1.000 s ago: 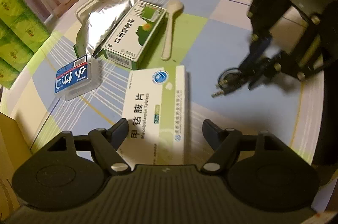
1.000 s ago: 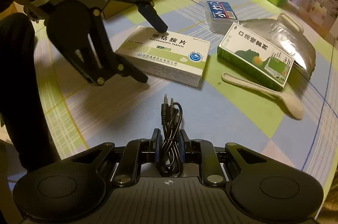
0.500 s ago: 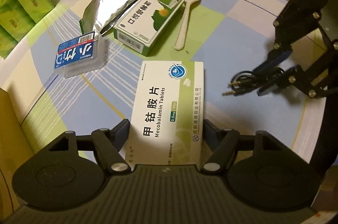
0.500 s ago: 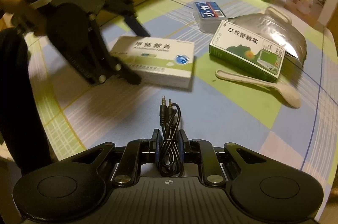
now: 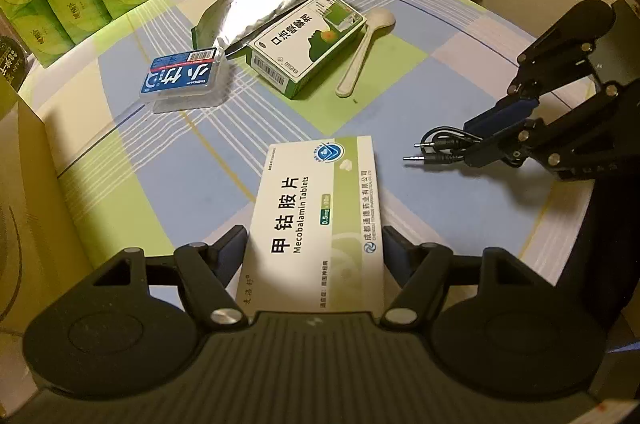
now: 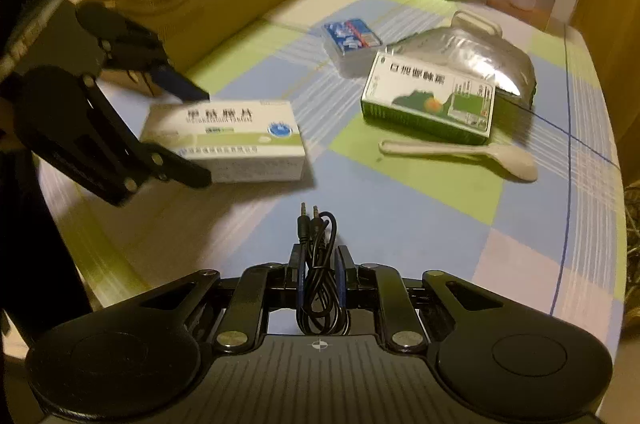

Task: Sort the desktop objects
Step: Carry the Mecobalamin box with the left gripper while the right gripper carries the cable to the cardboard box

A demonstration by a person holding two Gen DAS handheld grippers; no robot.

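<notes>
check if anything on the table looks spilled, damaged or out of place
Nothing spilled or visibly damaged. The only oddity: the green medicine box lies partly on the crumpled silver foil pouch, with the white spoon loose beside it.

White-and-green cardboard tablet box (image 5: 320,220): smooth, matt. Crinkled silver foil pouch (image 5: 260,6): glossy, reflective. Cream plastic spoon (image 5: 362,54): matt. Checked cloth table cover (image 5: 400,96): matt. Black rubber-sheathed audio cable (image 6: 318,264): slightly glossy.
</notes>
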